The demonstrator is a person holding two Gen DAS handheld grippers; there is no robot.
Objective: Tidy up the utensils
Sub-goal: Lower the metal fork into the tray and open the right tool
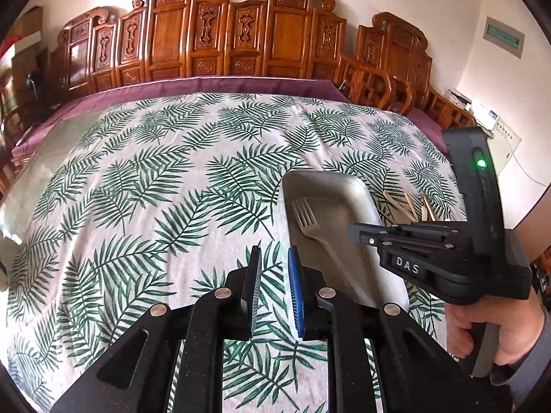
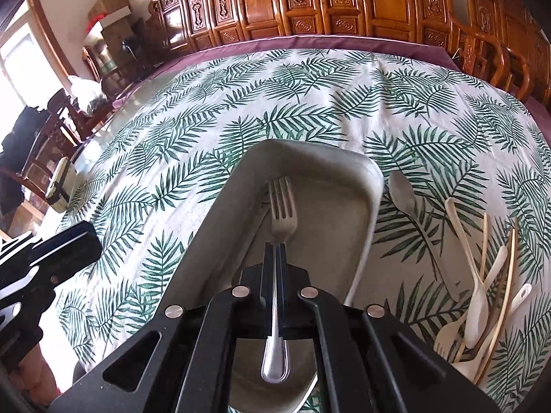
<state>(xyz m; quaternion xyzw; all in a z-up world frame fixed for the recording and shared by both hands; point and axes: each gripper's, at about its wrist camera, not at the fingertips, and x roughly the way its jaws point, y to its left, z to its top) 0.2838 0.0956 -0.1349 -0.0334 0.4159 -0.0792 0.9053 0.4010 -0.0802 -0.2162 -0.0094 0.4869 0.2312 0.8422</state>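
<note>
My right gripper is shut on the handle of a metal fork and holds it over a grey rectangular tray. The tines point away from me, close to the tray floor. In the left wrist view the fork and the tray lie to the right, with the right gripper reaching in over the tray. My left gripper is open and empty, above the leaf-print tablecloth just left of the tray.
A metal spoon lies on the cloth right of the tray. Several cream plastic utensils and chopsticks lie in a heap further right. Carved wooden chairs line the table's far edge.
</note>
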